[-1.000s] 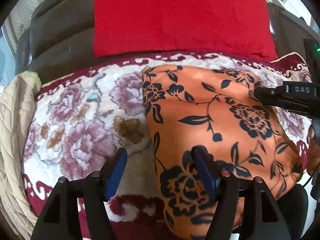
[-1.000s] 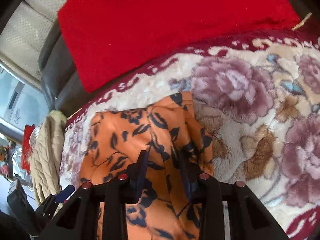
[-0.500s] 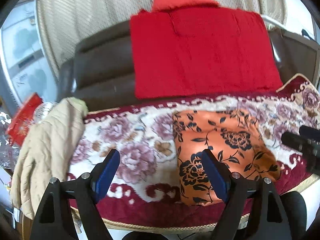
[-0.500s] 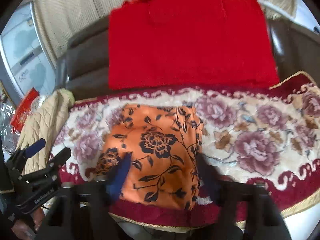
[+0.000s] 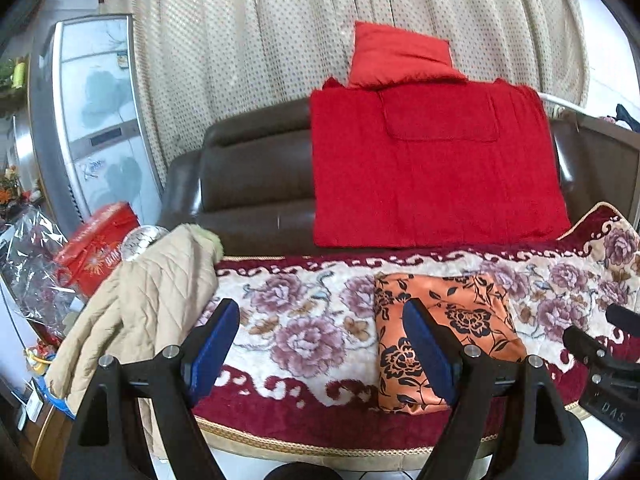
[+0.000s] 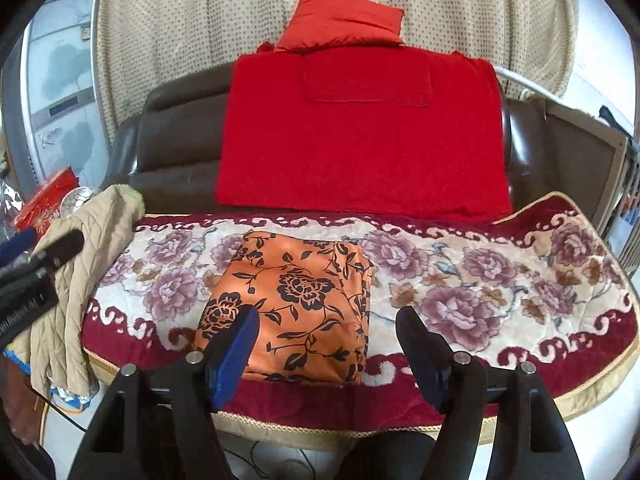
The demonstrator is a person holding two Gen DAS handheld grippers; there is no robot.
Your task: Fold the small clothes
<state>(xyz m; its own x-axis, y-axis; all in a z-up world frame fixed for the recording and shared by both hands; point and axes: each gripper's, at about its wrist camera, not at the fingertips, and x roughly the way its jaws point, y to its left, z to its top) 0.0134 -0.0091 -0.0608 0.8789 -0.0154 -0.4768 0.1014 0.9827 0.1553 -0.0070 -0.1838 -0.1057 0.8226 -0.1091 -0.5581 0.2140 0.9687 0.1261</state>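
Brown leather sofa (image 6: 176,140) fills the back of both views, with a dotted beige curtain (image 5: 260,40) behind it. A flowered blanket (image 6: 480,276) in cream and dark red covers the seat out to its front edge. A red cloth (image 6: 360,140) hangs down the backrest, its lower edge reaching the blanket's back border; a small red cushion (image 6: 344,20) sits on the backrest's top edge above it.

A quilted beige coat (image 5: 148,300) drapes over the blanket's left end. Beyond that end stand a fridge (image 5: 96,120) and a red box (image 5: 100,244).

The folded orange garment (image 6: 296,300), printed with black flowers, lies flat on the blanket left of the seat's middle, its near edge close to the blanket's front border.

Left gripper (image 5: 320,336): jaws wide apart, just been opening, nothing between the blue pads, held clear in front of the seat. Right gripper (image 6: 326,336): jaws apart, opened earlier in the last second, nothing clamped; garment lies beyond it, untouched.
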